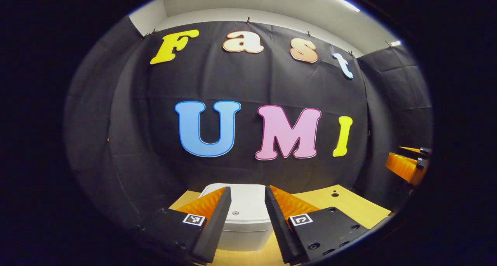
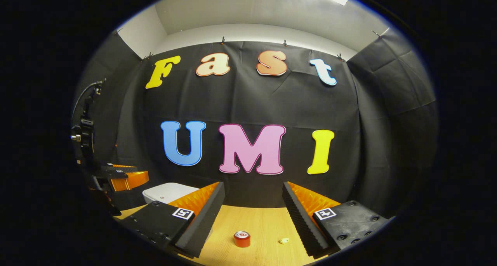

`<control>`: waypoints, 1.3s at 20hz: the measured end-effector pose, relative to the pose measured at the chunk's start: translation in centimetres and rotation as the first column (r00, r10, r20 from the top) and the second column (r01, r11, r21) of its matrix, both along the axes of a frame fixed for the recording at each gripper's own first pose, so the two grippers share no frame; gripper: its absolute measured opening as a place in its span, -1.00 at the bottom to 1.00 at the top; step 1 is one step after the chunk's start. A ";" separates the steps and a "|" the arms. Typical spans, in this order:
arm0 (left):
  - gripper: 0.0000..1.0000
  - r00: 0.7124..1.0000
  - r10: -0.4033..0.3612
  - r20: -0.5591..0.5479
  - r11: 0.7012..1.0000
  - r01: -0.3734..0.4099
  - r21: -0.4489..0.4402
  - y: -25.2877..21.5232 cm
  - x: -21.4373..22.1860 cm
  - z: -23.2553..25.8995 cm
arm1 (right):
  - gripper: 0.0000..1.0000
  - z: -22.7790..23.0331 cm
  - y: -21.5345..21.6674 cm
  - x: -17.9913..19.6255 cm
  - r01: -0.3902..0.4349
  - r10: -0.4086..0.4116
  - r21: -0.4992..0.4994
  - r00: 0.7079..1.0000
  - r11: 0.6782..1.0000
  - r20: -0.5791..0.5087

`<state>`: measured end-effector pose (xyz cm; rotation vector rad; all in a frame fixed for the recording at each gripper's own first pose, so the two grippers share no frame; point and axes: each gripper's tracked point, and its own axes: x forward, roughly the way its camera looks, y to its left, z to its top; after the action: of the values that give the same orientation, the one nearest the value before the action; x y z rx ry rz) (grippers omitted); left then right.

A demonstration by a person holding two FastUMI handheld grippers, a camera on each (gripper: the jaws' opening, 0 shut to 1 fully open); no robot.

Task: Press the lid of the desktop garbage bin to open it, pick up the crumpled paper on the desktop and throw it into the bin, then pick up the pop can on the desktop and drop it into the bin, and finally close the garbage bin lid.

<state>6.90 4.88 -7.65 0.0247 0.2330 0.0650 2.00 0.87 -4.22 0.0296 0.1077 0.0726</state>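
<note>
Bin (image 1: 248, 215) lid seemingly shut; both claws (image 1: 248, 204) (image 2: 252, 204) spread, holding nothing

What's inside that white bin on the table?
That can't be seen: the white bin has its lid shut. The pop can and crumpled paper lie outside it on the wooden table.

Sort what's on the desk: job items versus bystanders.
Job:
garbage bin, lid closed
pop can, upright on the table
crumpled paper
left tool, open
right tool, open

Bystanders:
black cloth wall
</note>
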 end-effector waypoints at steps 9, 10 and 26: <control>-0.71 0.992 0.056 -0.116 0.998 -0.051 0.042 2.4 5.2 -5.7 | 0.93 -4.6 -2.7 3.5 -0.003 0.004 0.009 0.997 1.000 -0.081; -0.85 0.989 0.057 -0.136 0.998 -0.053 0.030 2.6 5.8 -6.5 | 0.94 -5.0 -3.0 4.0 -0.003 0.004 0.009 0.996 1.000 -0.088; -0.86 0.957 0.046 -0.285 0.999 -0.040 0.028 3.2 6.0 -11.6 | 0.93 -9.4 -1.9 5.2 -0.056 0.056 0.009 0.982 0.998 -0.182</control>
<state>12.92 8.12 -19.20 0.0510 0.5225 0.1078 7.25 -1.08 -13.62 0.0370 0.2920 0.1265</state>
